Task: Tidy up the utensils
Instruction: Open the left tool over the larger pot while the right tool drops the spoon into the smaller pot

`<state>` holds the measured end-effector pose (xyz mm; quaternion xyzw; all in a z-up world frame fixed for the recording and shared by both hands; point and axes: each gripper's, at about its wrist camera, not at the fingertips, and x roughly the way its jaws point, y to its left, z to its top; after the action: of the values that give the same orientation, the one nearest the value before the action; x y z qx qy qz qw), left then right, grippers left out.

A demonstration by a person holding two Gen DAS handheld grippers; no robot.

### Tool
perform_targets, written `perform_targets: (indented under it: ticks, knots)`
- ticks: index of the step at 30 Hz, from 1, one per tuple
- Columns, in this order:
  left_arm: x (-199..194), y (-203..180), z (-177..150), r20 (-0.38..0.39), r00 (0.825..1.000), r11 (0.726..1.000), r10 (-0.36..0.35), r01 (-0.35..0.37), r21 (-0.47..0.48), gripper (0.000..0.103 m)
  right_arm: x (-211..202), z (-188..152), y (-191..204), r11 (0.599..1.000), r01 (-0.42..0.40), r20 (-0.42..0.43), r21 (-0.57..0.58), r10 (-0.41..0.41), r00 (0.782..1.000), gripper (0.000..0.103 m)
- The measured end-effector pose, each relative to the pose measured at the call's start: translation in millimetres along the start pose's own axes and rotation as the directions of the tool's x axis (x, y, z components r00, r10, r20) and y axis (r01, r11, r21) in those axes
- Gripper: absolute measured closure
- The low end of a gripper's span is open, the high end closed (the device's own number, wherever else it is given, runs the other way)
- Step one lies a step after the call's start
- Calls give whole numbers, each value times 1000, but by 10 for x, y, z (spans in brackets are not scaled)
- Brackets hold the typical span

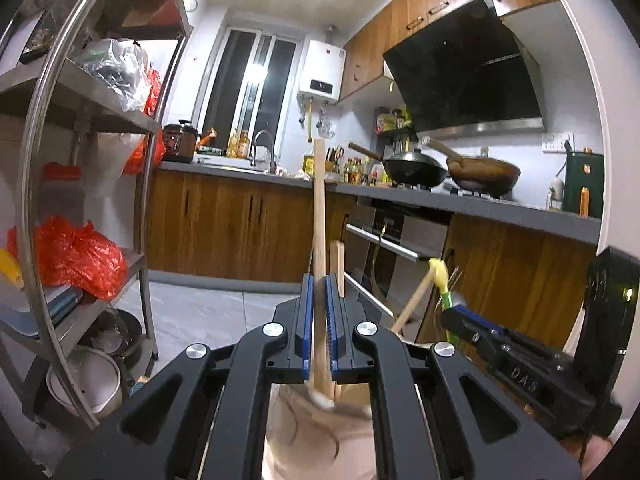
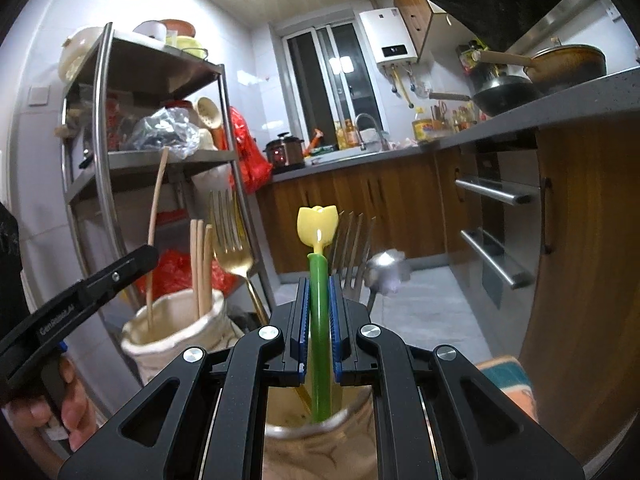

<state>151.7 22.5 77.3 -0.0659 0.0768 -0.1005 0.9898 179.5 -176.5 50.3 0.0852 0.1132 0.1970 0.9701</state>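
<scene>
left gripper [image 1: 318,316]: clamped on a wooden chopstick [image 1: 319,216], upright over the cloth pouch [image 2: 176,320]
right gripper [image 2: 319,316]: clamped on the green tulip-topped utensil [image 2: 319,320]

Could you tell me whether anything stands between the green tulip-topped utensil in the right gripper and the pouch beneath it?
Nothing visible does. The right gripper holds the green utensil upright, and its lower end is already inside the mouth of the pouch directly below. The forks stand behind it, not in its path.
</scene>
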Motion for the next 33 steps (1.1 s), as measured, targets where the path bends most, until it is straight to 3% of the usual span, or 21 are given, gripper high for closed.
perform_targets:
  ticks: [9,19,21,27,31,32,33]
  knots:
    - [-36,26,-89,-86,996,1000,16,-16,-4,97,-77,-103,40,999,-49,-82,-13,48,995,93]
    - [-88,-16,-121,-78,996,999,39,-38,20,97,-60,-168,85,998,-61,-129,-29,56,990,92]
    - [-105,-14,-122,-74,996,999,39,-38,17,96,-73,-163,92,997,-70,-126,-30,65,990,84]
    - [-218,-44,-134,-64,997,999,44,-42,29,96,-219,-107,93,998,-57,-107,-22,55,993,81]
    - [-288,-49,-152,-77,996,998,51,-48,35,95,-422,-91,83,999,-8,-118,-31,4,993,76]
    - [-312,-48,-160,-80,995,998,54,-51,38,94,-465,-96,70,1000,-2,-124,-29,-1,992,72]
    - [-350,-58,-179,-81,995,998,58,-55,45,86,-494,-99,54,1000,2,-129,-26,-5,992,66]
